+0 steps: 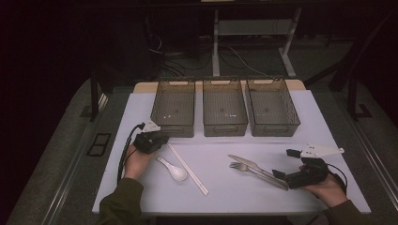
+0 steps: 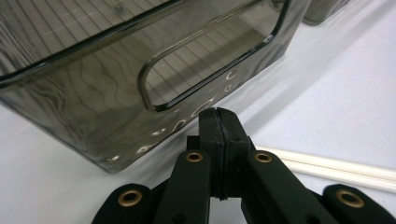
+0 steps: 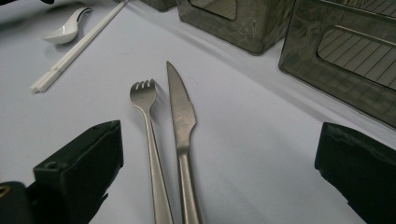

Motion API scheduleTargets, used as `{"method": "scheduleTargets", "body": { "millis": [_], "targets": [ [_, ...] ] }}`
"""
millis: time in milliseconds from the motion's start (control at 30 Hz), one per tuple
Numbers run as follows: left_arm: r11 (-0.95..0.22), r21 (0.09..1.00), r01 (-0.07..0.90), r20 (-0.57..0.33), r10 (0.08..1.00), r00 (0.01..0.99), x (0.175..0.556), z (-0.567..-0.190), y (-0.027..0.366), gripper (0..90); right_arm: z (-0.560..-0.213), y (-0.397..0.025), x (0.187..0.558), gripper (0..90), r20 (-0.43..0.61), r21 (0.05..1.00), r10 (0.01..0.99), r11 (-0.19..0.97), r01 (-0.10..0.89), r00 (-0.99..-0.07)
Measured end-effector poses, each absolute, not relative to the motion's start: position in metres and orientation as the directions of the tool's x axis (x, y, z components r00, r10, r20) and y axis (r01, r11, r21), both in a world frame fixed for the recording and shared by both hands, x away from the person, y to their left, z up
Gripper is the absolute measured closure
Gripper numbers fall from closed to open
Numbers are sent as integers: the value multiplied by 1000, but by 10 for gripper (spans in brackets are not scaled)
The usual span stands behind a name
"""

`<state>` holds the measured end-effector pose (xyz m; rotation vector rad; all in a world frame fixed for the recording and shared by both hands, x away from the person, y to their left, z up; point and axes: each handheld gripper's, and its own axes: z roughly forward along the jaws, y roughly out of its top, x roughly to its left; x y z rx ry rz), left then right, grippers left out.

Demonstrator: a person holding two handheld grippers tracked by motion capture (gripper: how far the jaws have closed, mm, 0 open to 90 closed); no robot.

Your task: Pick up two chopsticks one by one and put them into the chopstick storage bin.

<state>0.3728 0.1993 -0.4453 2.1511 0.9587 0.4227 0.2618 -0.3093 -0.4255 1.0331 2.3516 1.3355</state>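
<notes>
A steel fork (image 1: pixel 256 172) and knife (image 1: pixel 248 163) lie side by side on the white table, right of centre. A white spoon (image 1: pixel 172 169) and a pair of white chopsticks (image 1: pixel 187 168) lie left of centre. My left gripper (image 1: pixel 162 138) is shut on nothing, just in front of the left smoky bin (image 1: pixel 172 108); its closed jaws (image 2: pixel 219 126) point at the bin's handle cutout. My right gripper (image 1: pixel 286 163) stands wide open at the handle ends of the fork (image 3: pixel 149 135) and knife (image 3: pixel 181 112), one jaw on each side (image 3: pixel 219 137), touching neither.
Three smoky see-through bins stand in a row at the back: left, middle (image 1: pixel 224 107) and right (image 1: pixel 271 107), with nothing visible inside. The chopsticks (image 2: pixel 336 168) lie just right of my left gripper. The table's front edge is near both hands.
</notes>
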Motion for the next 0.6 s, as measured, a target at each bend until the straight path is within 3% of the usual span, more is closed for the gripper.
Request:
{"method": "scheduleTargets", "body": {
  "millis": [600],
  "targets": [
    [-512,716,475,7,685,728,373,-449,179,886,-426,-309,261,10,125,823,685,332,460,-718]
  ]
}}
